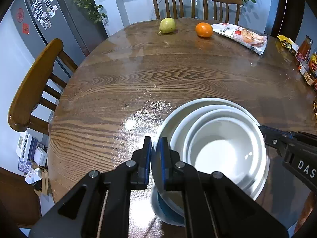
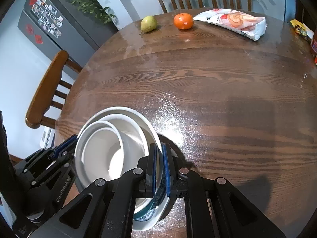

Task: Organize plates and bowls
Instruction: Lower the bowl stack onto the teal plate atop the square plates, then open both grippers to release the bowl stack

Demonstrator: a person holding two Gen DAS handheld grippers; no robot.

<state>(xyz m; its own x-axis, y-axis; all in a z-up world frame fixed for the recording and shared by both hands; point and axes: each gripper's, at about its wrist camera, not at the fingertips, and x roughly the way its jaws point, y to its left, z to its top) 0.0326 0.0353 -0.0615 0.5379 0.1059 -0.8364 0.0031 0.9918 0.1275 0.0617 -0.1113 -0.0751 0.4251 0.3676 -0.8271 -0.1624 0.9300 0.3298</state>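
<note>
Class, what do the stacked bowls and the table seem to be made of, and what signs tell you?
Bowls: probably glazed ceramic; white, smooth, with glossy highlights inside. Table: wood with strong visible grain, under a shiny coat or clear cover that reflects light.

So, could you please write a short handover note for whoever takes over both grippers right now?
Left gripper: shut on the left rim of the outer bowl.
Right gripper: shut on the same bowl's right rim.
Things: white bowls nested as one stack, smaller bowls inside the outer one; a blue-rimmed plate shows below it. Whether the stack rests on it or is lifted, I cannot tell.
Done: bowls nested, both grips set.
Left: probably settle the stack, then release.
Pear, orange and snack bag lie at the table's far edge.
</note>
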